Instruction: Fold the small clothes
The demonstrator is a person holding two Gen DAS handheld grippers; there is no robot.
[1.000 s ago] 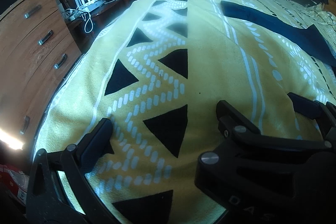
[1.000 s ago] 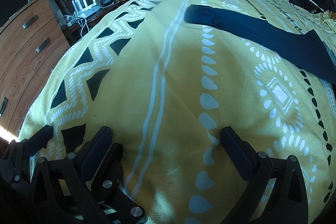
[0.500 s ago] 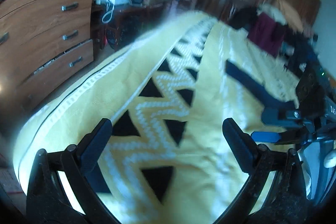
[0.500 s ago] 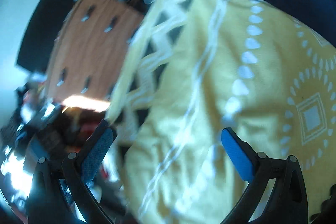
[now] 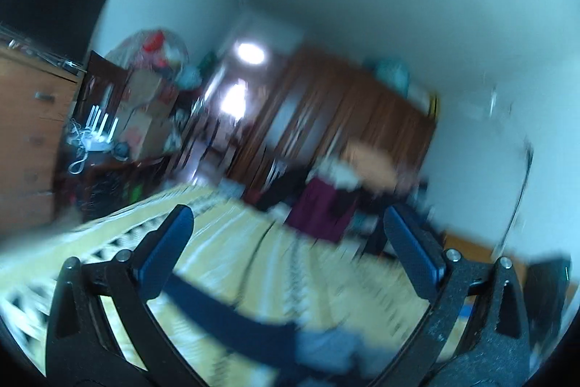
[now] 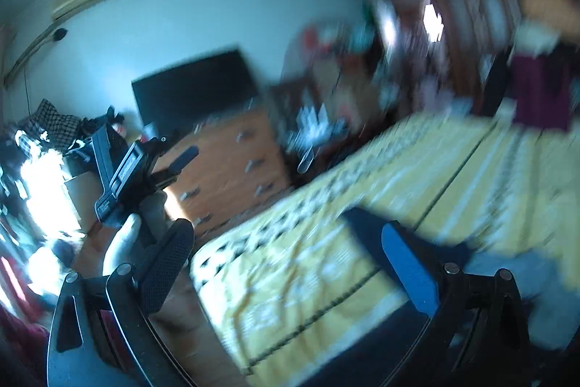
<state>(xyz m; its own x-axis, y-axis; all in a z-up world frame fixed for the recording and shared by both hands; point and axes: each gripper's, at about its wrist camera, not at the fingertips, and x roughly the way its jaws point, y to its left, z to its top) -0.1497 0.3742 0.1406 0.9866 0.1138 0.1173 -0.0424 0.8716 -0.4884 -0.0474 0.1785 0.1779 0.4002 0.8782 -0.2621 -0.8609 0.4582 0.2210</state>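
Both views motion-blurred. Bed (image 5: pixel 224 234) with yellow patterned blanket (image 6: pixel 453 169) filling lower frames; wooden dresser (image 6: pixel 232 165) standing beside bed, dark screen (image 6: pixel 192 93) sitting above it; dark blue garment (image 5: pixel 232 318) lying stretched across blanket, well below and clear of both tools; left gripper (image 5: pixel 290 249) hanging above bed, jaws spread wide, gripping nothing; right gripper (image 6: pixel 286 260) hovering likewise, jaws spread, empty; left gripper also showing in right view, hand (image 6: pixel 121 249) holding its handle beside dresser.
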